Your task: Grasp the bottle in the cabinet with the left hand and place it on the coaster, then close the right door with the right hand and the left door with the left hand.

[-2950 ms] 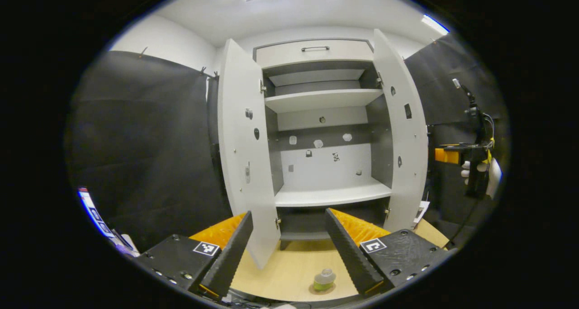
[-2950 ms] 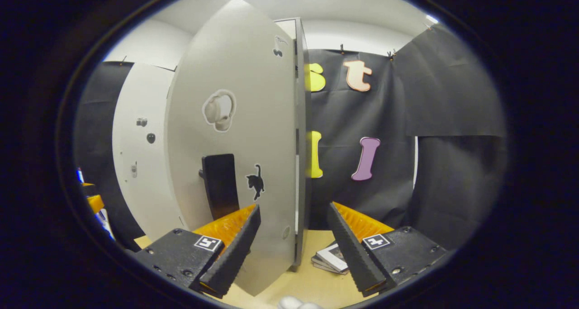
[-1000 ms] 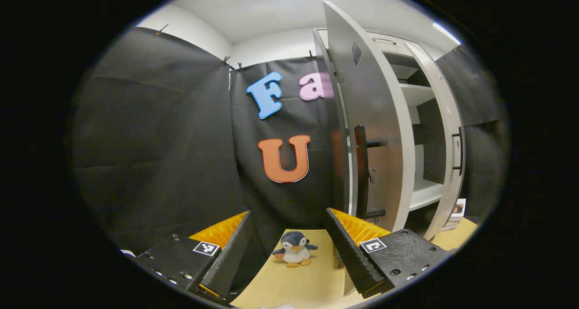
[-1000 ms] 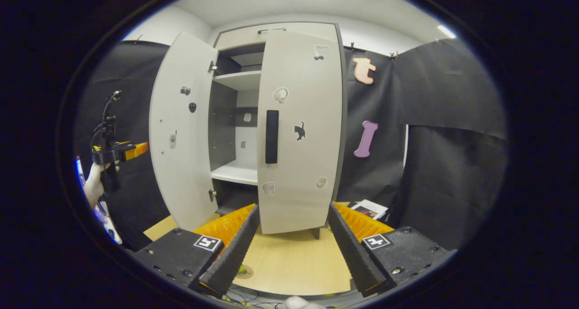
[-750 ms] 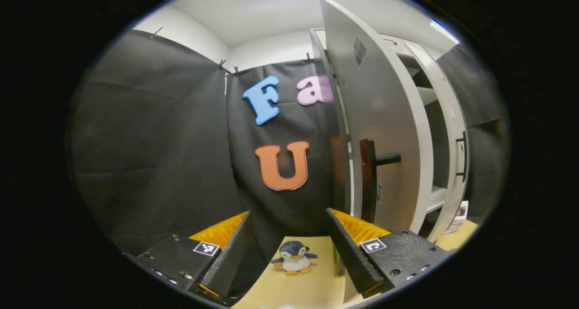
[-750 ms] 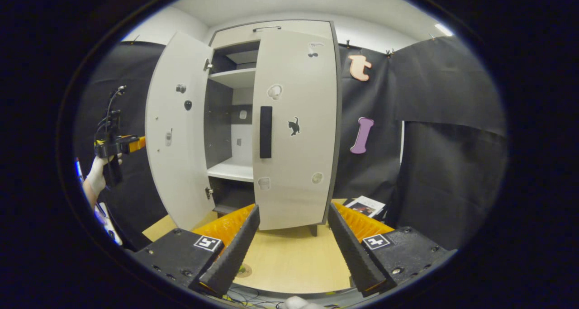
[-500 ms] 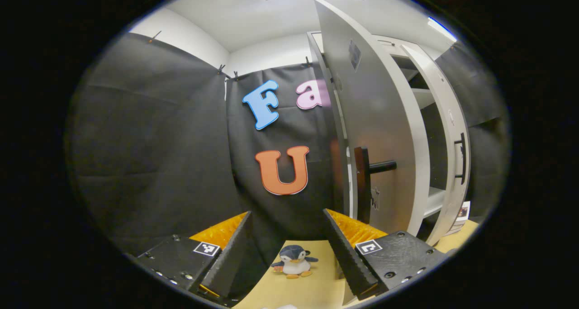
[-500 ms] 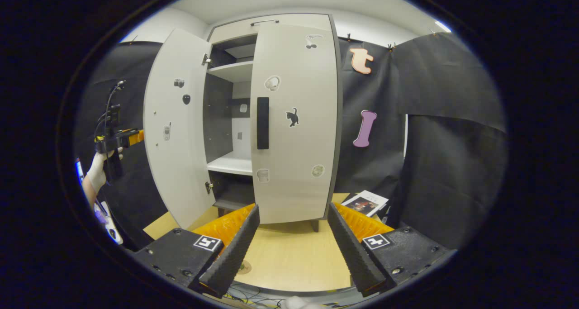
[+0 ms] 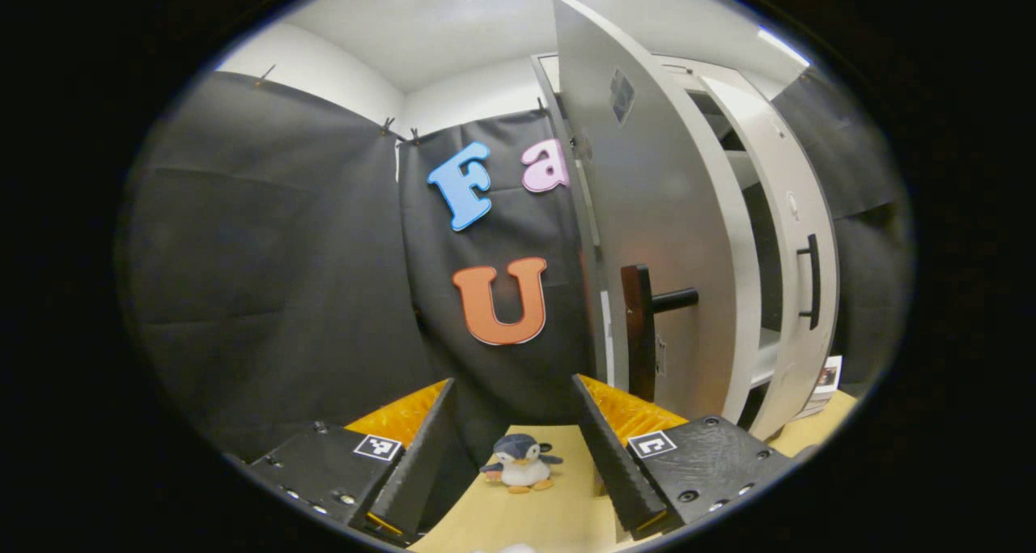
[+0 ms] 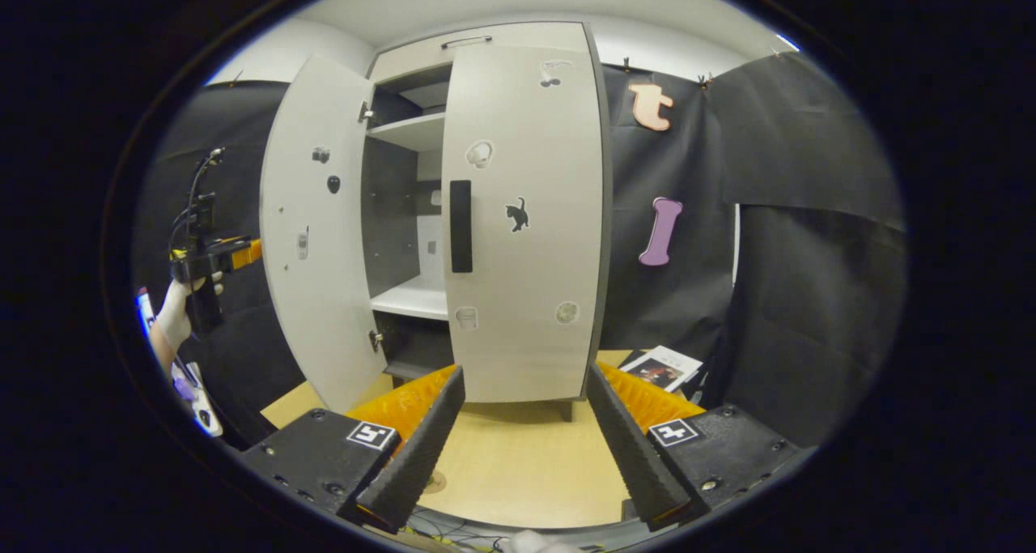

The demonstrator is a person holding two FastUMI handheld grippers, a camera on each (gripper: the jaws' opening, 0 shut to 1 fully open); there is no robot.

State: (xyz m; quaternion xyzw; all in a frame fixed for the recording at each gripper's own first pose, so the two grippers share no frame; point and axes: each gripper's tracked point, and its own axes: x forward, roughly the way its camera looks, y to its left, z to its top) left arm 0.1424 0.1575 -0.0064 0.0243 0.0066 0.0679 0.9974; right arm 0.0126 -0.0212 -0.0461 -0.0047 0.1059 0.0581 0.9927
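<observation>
In the right gripper view the white cabinet's right door [image 10: 526,213] lies shut, its black handle [image 10: 460,226] facing me. The left door [image 10: 312,229] stands wide open, with shelves [image 10: 413,300] visible in the gap. My right gripper [image 10: 518,448] is open and holds nothing, back from the cabinet over the wooden table. A sliver of the coaster [image 10: 437,480] shows beside its left finger. My left gripper [image 9: 510,456] is open, behind the left door's outer face [image 9: 664,237] and near that door's handle [image 9: 639,330]. A gloved hand holds the left gripper [image 10: 243,253] left of the door.
A small penguin toy [image 9: 518,462] sits on the table between the left gripper's fingers, against the black cloth wall. A booklet [image 10: 664,367] lies on the table right of the cabinet. The right door [image 9: 797,253] shows past the left door.
The right door has swung shut and my right gripper has backed away. My left gripper has turned from the cabinet front to the outer side of the left door and crept closer to its handle.
</observation>
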